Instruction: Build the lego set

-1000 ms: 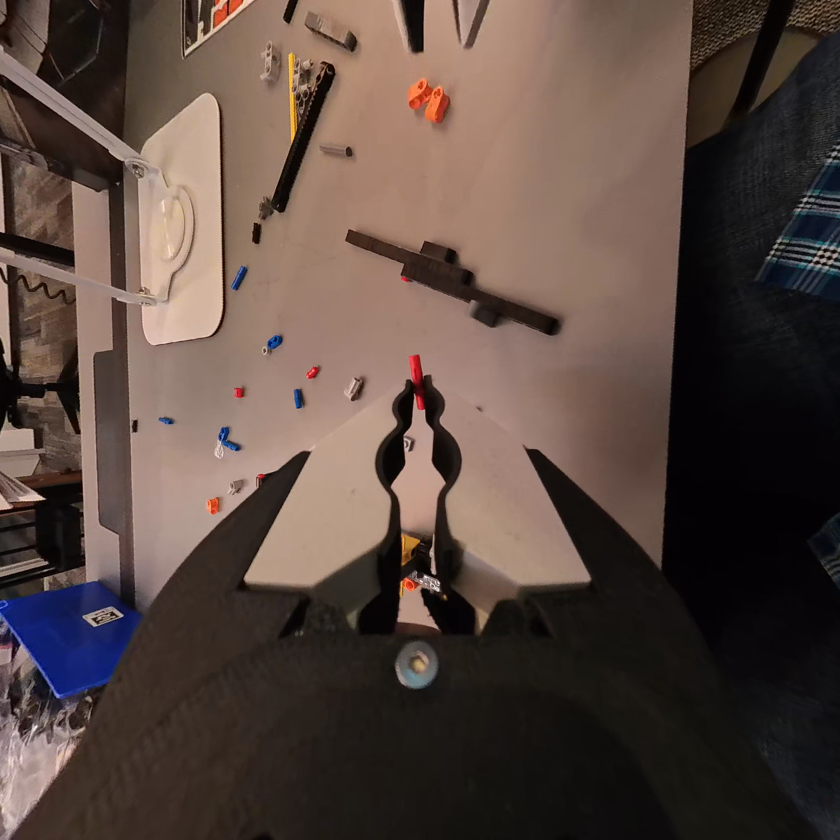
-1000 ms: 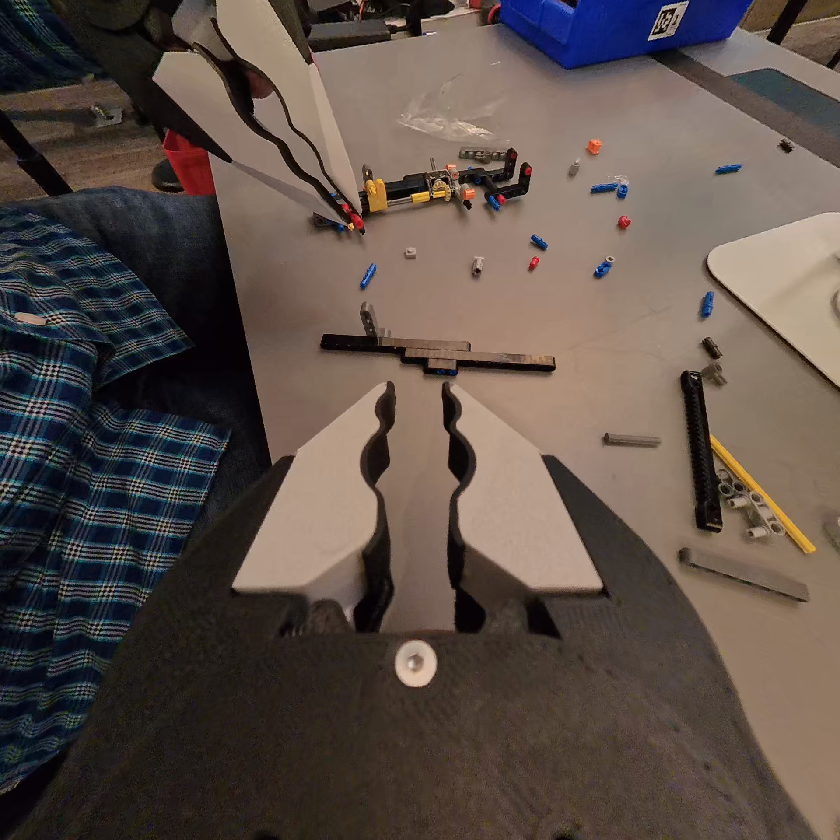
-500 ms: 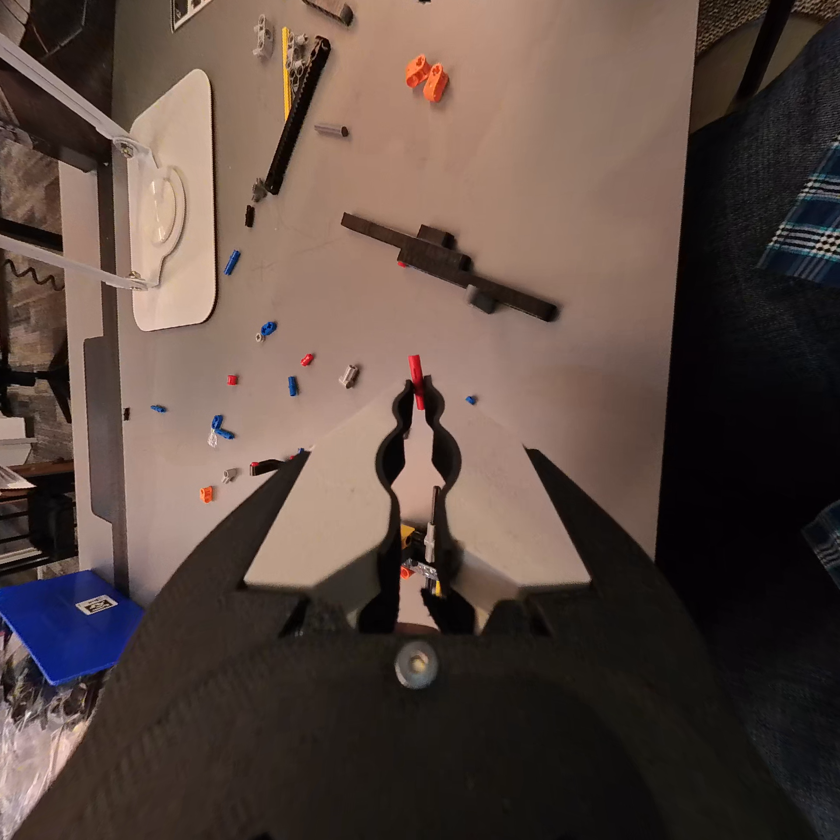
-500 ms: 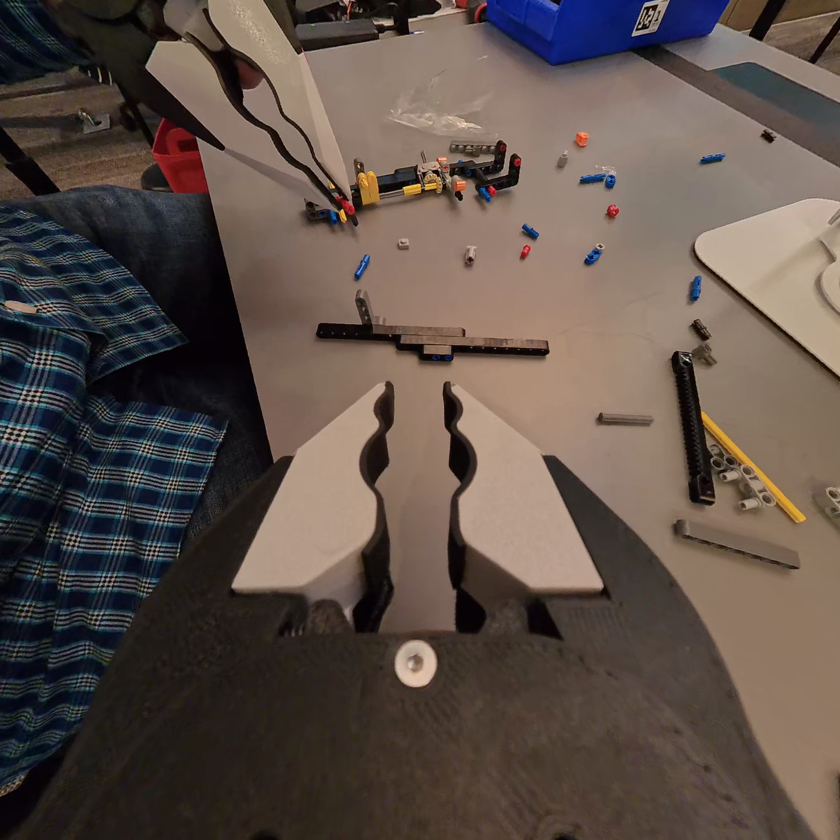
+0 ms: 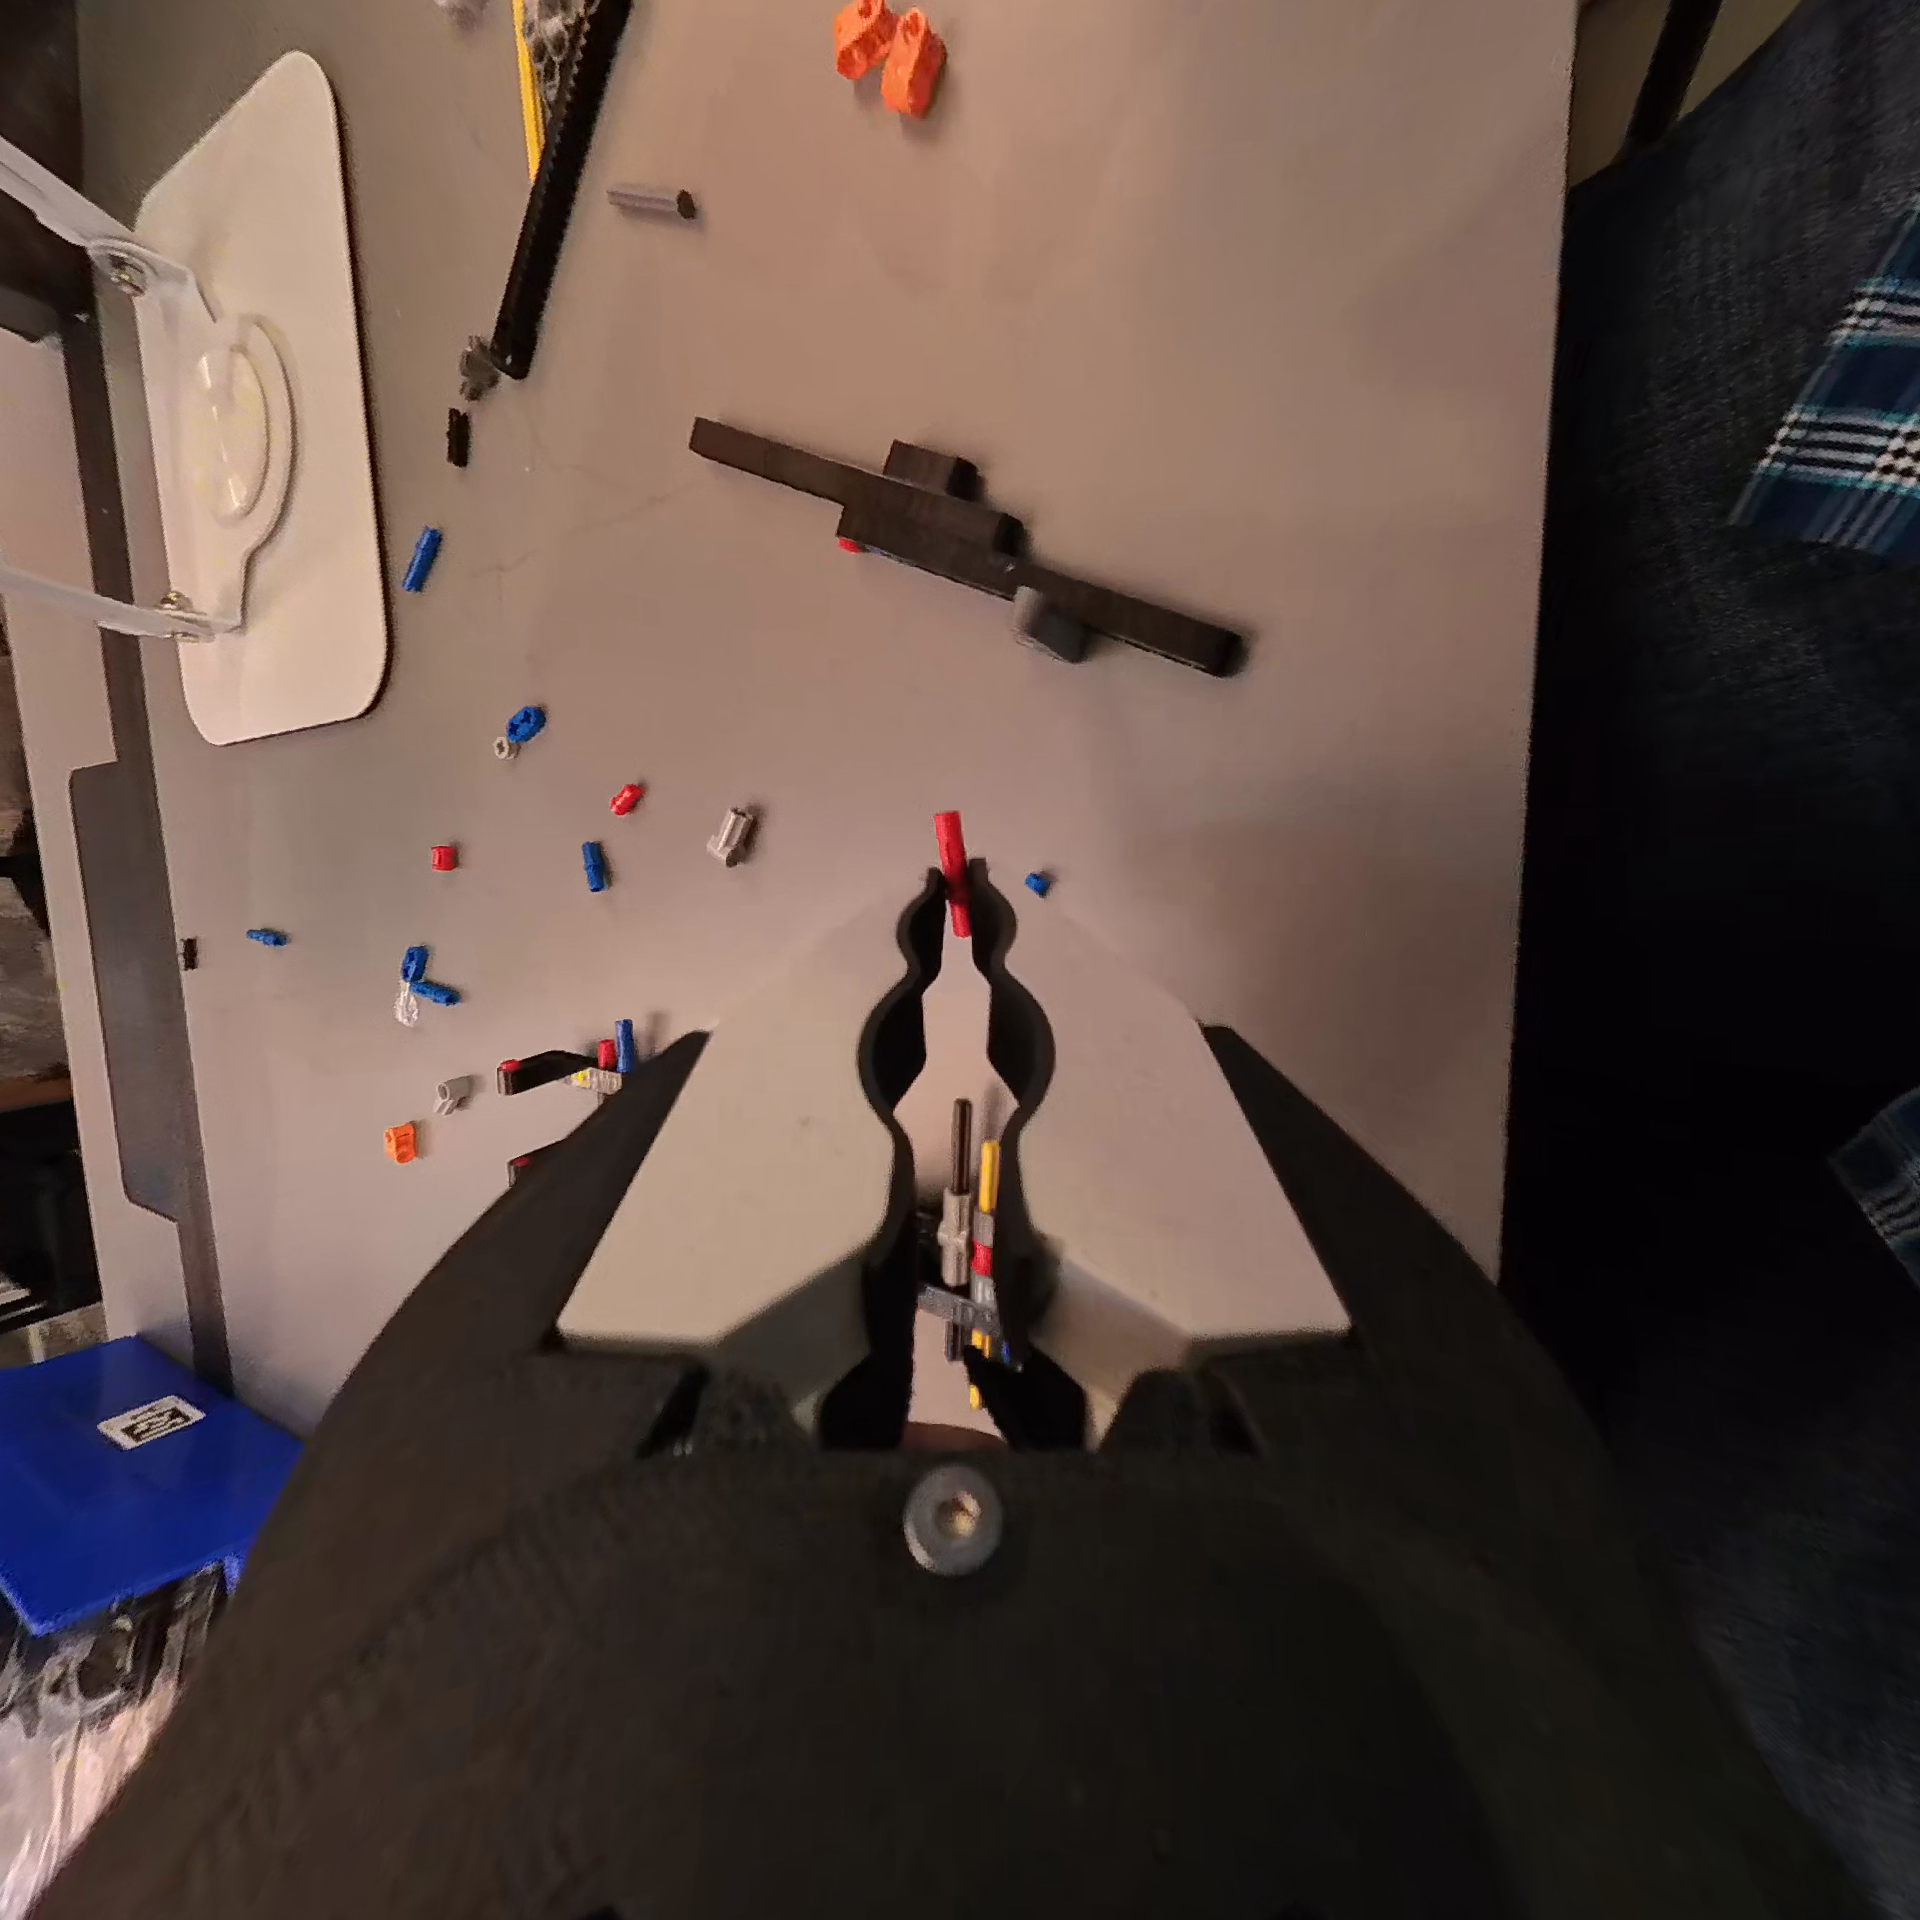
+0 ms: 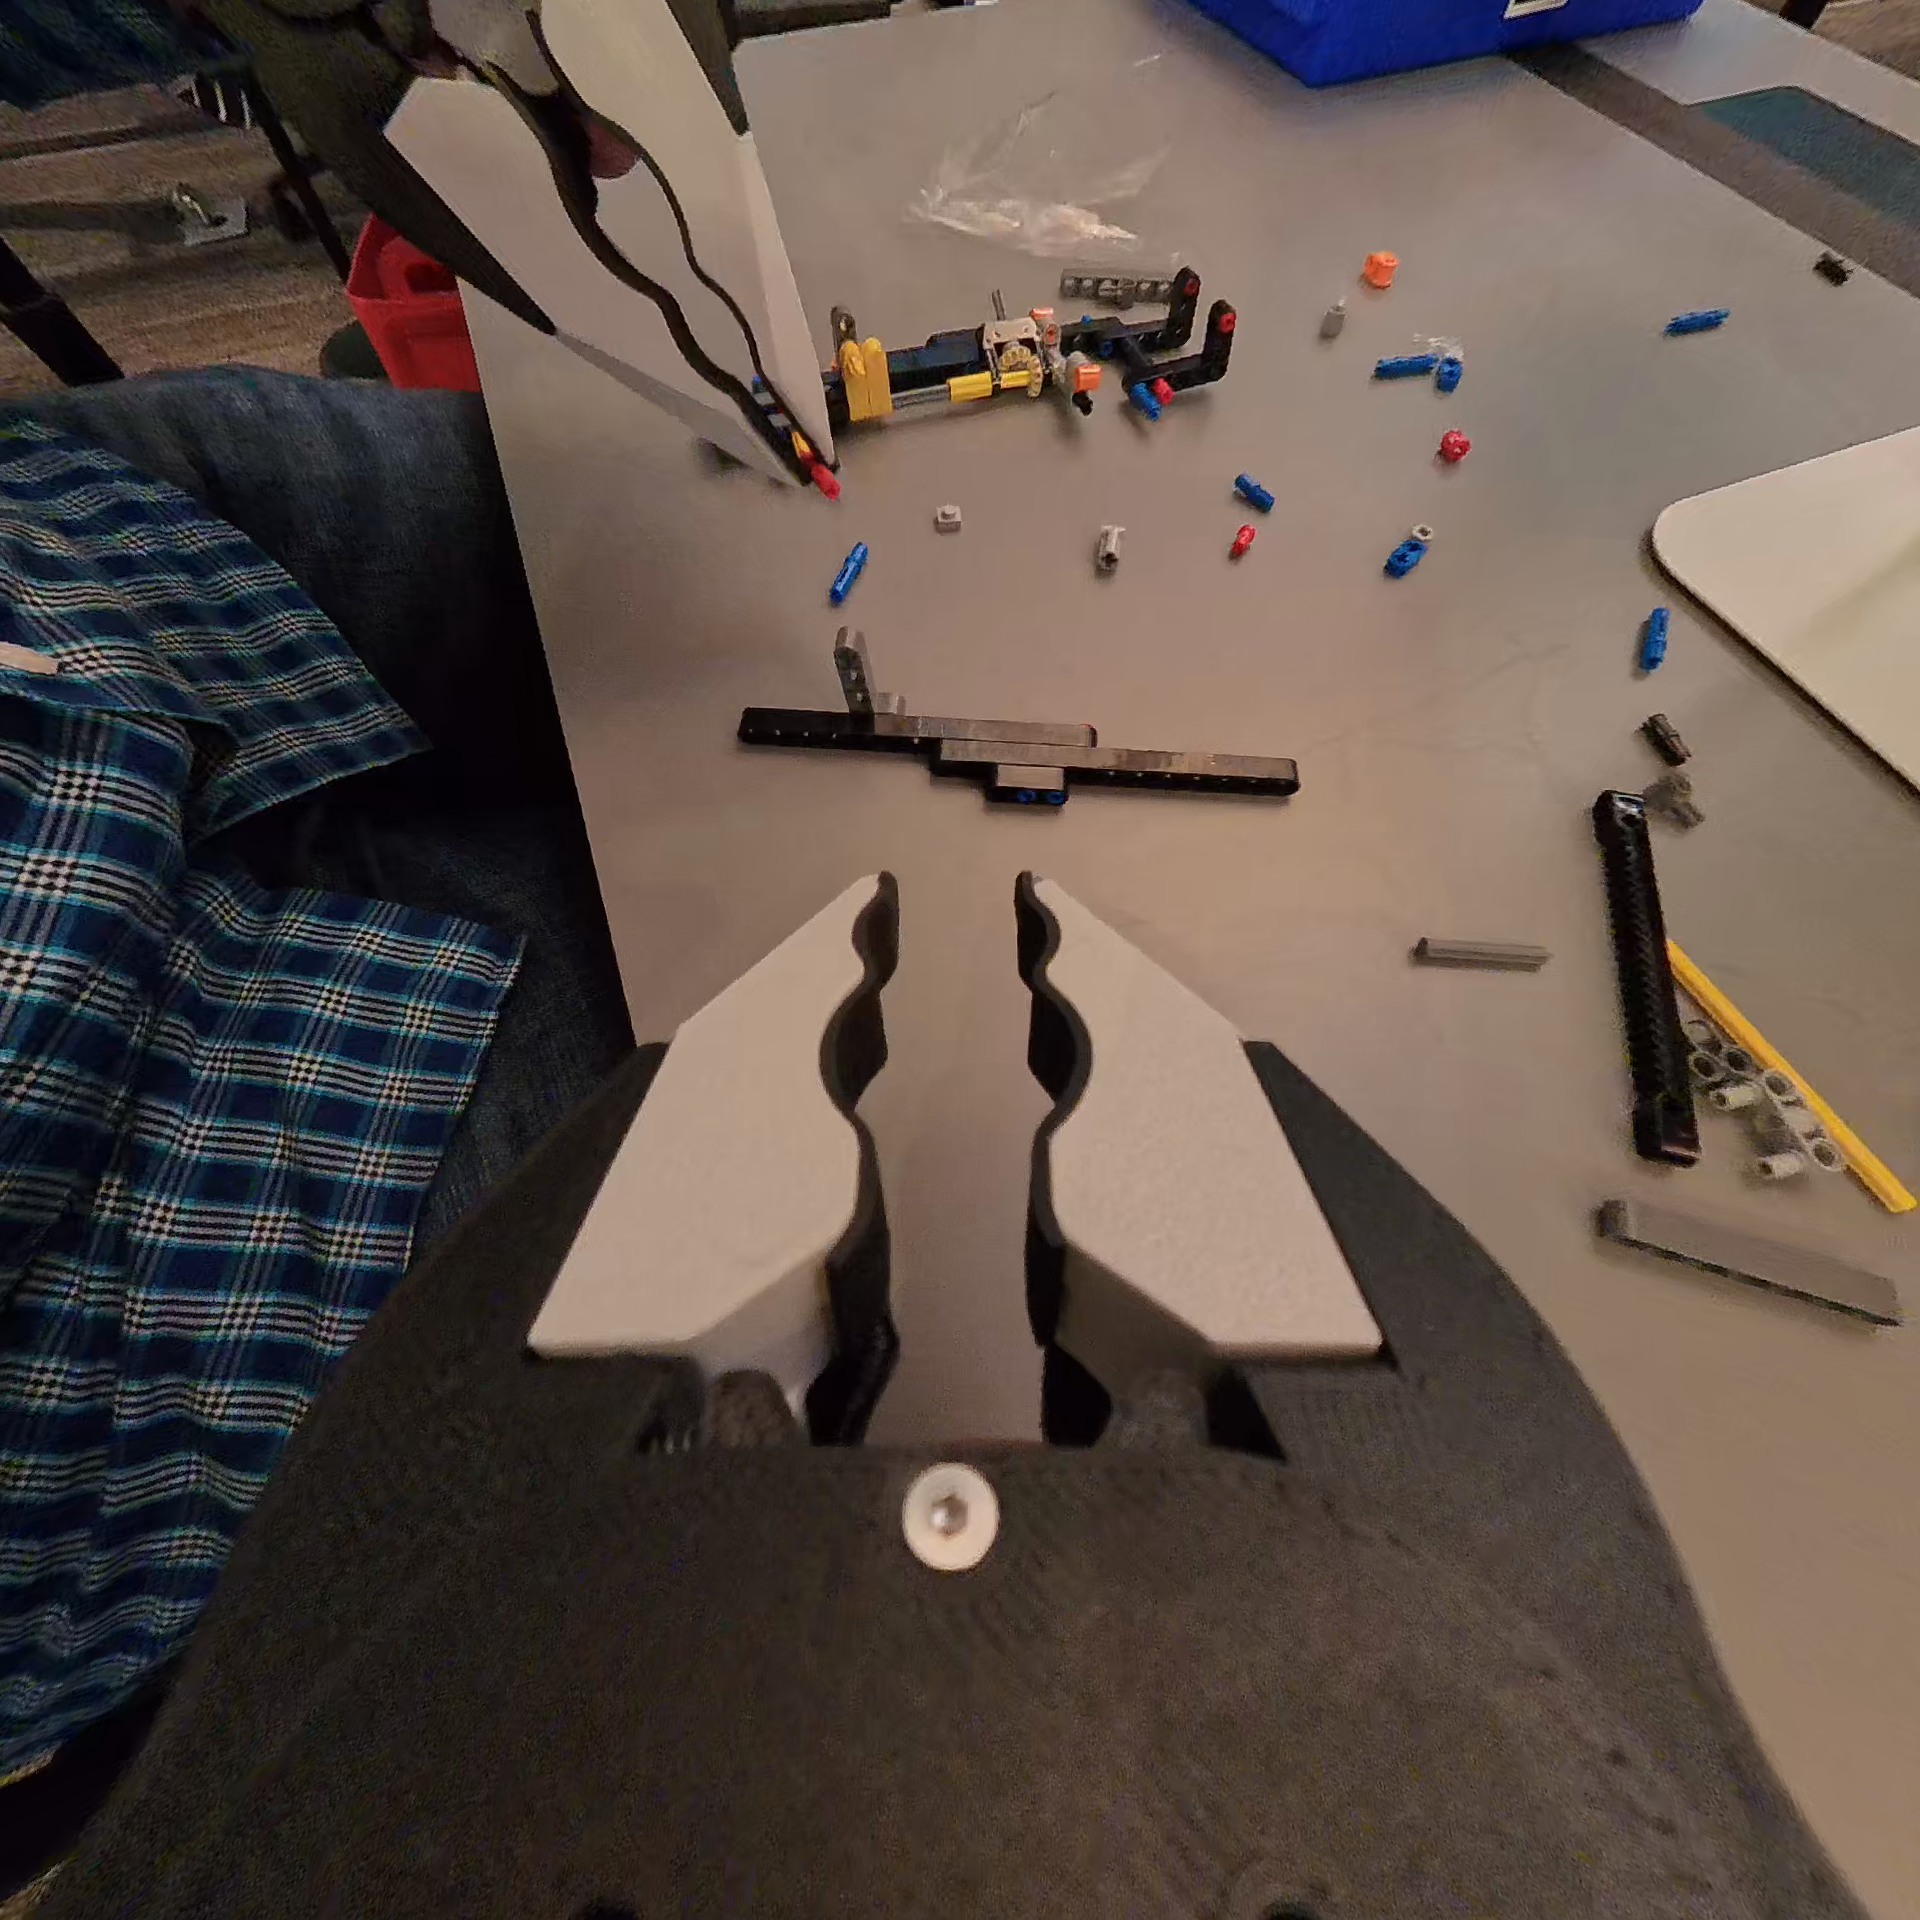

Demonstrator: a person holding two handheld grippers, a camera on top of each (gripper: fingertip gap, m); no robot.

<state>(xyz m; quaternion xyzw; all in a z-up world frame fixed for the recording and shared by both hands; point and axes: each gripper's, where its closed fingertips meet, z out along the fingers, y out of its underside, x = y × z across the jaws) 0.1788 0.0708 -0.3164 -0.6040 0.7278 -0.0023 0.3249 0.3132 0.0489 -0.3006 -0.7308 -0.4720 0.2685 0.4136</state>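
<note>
My left gripper (image 5: 956, 883) is shut on a small red pin (image 5: 948, 847) that sticks out past its tips. It hangs low over the grey table (image 5: 1195, 312), above a yellow, grey and black assembly (image 5: 971, 1226) seen through the gap between its jaws. In the right wrist view the left gripper (image 6: 800, 468) holds the red pin (image 6: 826, 481) at the near end of that assembly (image 6: 1018, 353). A long black beam assembly (image 5: 966, 540) lies ahead of it. My right gripper (image 6: 956, 883) is open and empty, just short of the black beam assembly (image 6: 1018, 748).
Loose blue, red and grey pins (image 6: 1252, 494) are scattered on the table. A black toothed rack (image 6: 1647, 977), yellow axle (image 6: 1787, 1081), grey beam (image 6: 1745, 1262) and white pad (image 6: 1818, 582) lie right. A blue bin (image 6: 1455, 31) stands far. A person's checked shirt (image 6: 208, 1039) is left of the table edge.
The left gripper has shifted slightly with the red pin still held, and more of the coloured assembly shows under its jaws. The right gripper stays open and has barely moved.
</note>
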